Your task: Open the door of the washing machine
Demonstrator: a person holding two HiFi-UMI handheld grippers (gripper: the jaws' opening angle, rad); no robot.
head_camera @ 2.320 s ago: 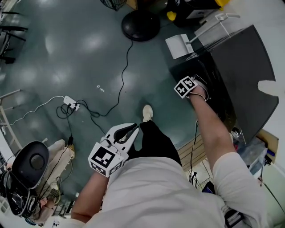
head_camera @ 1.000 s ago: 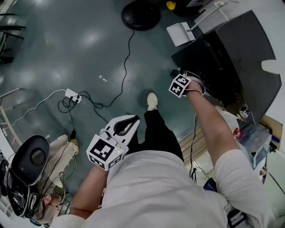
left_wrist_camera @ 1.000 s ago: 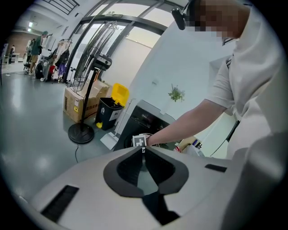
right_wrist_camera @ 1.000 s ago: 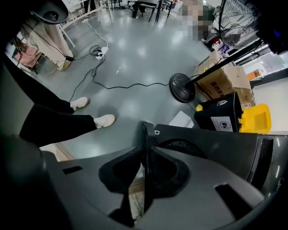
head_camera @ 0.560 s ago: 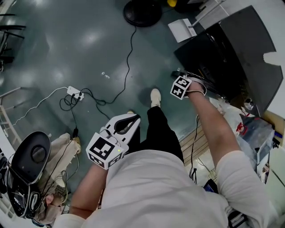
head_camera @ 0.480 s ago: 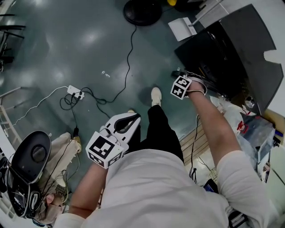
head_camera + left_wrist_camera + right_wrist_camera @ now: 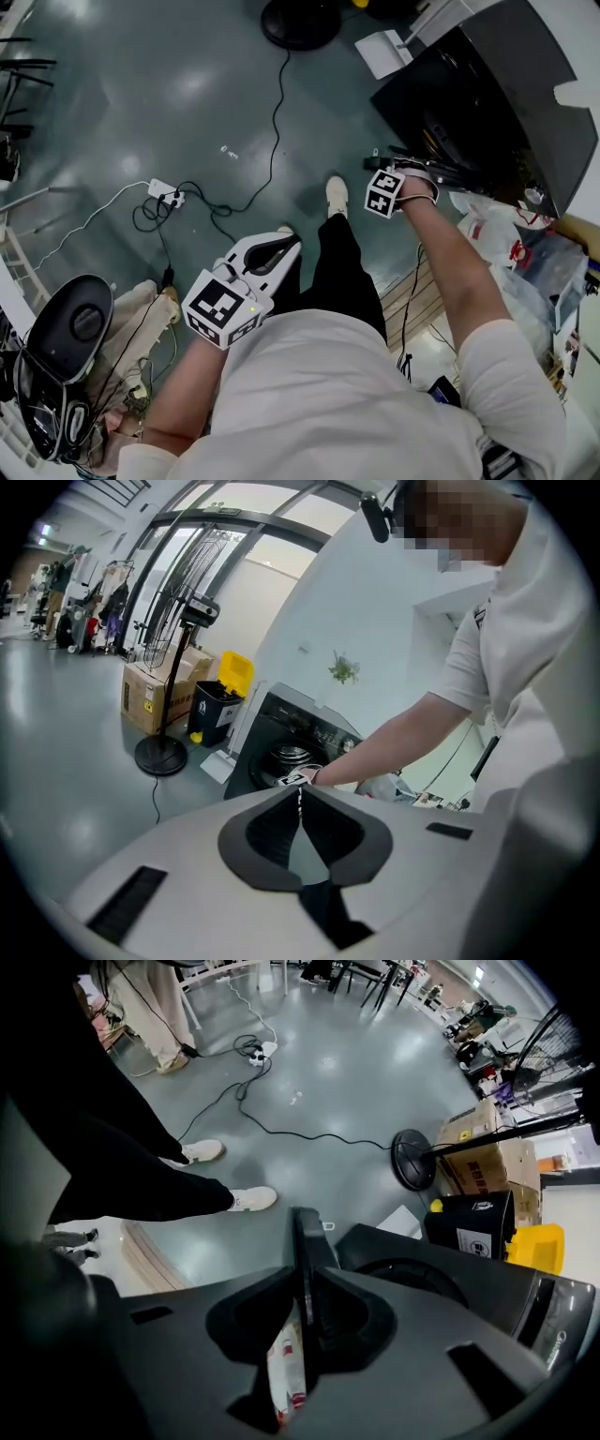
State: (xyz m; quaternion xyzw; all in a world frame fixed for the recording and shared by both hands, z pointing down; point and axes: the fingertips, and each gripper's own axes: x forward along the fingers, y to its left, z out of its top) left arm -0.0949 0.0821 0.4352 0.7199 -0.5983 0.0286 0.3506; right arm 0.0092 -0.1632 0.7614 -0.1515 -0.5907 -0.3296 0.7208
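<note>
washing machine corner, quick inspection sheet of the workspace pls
surface: glossy grey-green floor
job's things: black front-loading washing machine, its dark door standing partly open
clutter: red-printed white plastic bags beside the machine
grippers: right gripper jaws clamped on the door's edge; left gripper jaws together, empty
cables: black cable running to white power strip
surroundings: black pedestal fan, cardboard box, black bin with yellow lid
</note>
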